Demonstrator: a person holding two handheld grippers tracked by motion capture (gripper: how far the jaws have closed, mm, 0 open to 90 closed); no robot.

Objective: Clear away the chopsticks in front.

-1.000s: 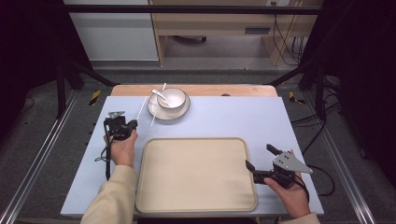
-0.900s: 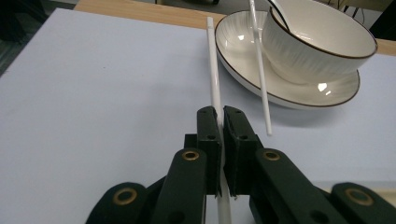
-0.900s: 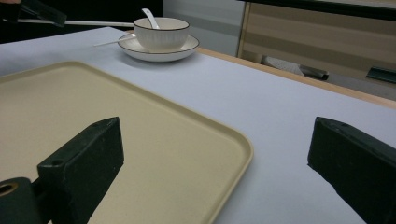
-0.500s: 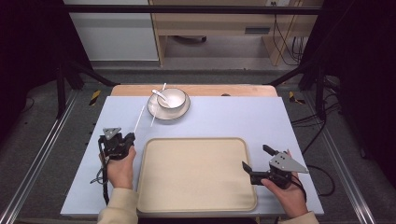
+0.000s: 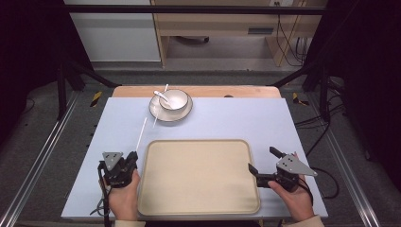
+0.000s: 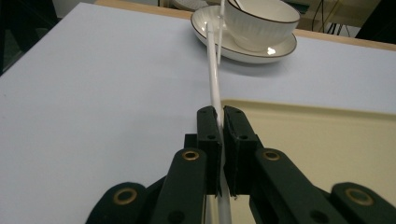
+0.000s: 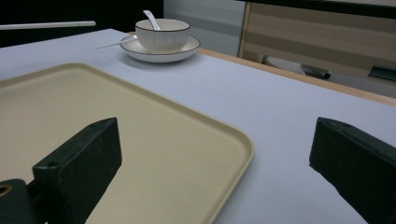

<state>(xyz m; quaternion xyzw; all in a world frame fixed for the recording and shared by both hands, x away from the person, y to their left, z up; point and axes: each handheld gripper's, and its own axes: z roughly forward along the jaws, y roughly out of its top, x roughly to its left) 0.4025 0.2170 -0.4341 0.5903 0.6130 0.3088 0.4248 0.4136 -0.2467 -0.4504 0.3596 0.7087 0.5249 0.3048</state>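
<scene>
At the table's near left corner, about seven o'clock from the beige tray (image 5: 198,177), the left gripper (image 6: 219,122) has its jaws clenched on a thin white chopstick (image 6: 214,70), which slants away toward twelve o'clock. A second chopstick (image 5: 160,106) leans on the plate (image 5: 185,113) under the bowl (image 5: 173,99), which holds a white spoon (image 5: 161,94). At four o'clock of the tray, the right gripper (image 5: 265,165) has its jaws spread wide, grasping nothing, straddling the tray's right rim above the pale blue table (image 5: 246,118).
</scene>
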